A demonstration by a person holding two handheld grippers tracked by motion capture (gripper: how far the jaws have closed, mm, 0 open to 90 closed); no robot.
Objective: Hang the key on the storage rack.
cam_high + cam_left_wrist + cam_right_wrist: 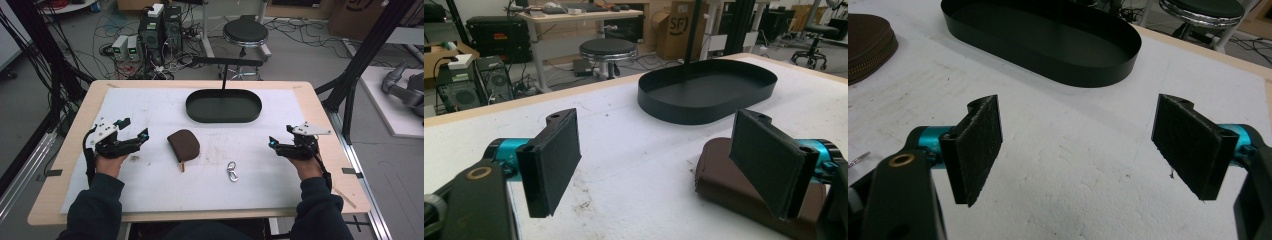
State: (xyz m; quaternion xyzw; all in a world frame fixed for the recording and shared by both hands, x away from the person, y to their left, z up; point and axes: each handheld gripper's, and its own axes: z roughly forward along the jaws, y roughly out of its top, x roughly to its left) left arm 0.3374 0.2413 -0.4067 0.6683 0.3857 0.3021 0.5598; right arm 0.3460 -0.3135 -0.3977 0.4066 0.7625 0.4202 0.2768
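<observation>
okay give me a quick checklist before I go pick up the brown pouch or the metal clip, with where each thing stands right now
1. Left tongs open, nothing between them: ok.
2. Right tongs open, nothing between them: ok.
3. Brown pouch lies free on the white mat, near the left tongs, untouched: ok.
4. Metal clip lies apart from the pouch, nothing on top of it: ok.
5. Black tray holds nothing: ok.
6. Pouch zipper fully closed: cannot tell.
</observation>
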